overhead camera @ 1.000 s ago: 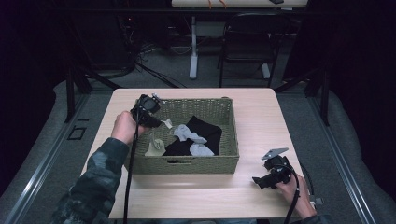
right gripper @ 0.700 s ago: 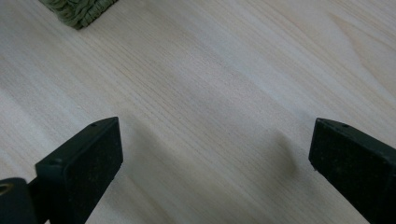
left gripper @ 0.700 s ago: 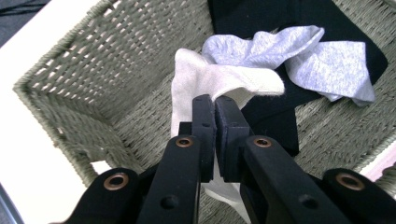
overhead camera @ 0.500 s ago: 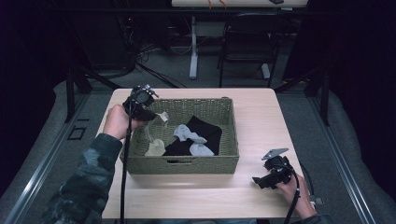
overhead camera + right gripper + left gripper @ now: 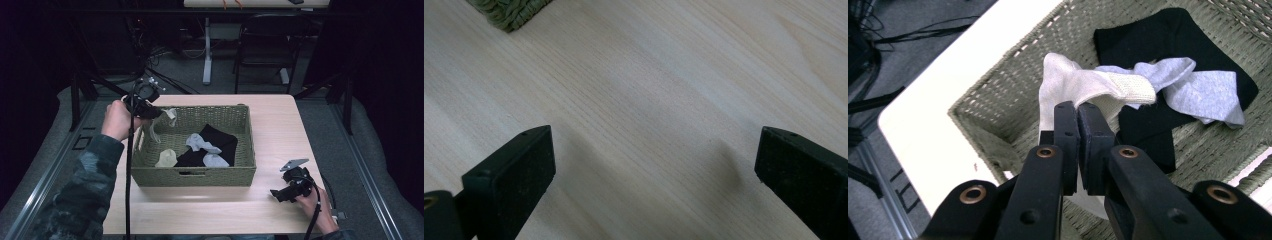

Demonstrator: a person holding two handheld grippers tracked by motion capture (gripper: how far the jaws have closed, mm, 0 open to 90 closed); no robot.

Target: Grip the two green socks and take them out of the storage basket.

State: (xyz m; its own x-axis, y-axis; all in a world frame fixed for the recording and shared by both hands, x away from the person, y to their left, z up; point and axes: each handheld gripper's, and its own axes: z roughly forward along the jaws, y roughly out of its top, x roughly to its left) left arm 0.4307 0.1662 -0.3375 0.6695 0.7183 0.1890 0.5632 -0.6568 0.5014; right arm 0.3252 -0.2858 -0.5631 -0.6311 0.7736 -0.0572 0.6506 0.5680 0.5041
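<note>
left gripper (image 5: 159, 113) clamped on a cream sock (image 5: 1083, 87), my jaws pinching its cuff while the rest hangs over the left end of the woven basket (image 5: 240, 175). grey socks (image 5: 1198, 87) and a black garment (image 5: 1173, 45) lie on the basket floor, with another pale sock (image 5: 166, 159) at the near-left corner. right gripper (image 5: 651, 175) rests low over the bare table (image 5: 280, 125), jaws spread wide, nothing between them. step in hand, as i judge it: lifting the sock out. next i should clear the rim, then carry it to open table.
</note>
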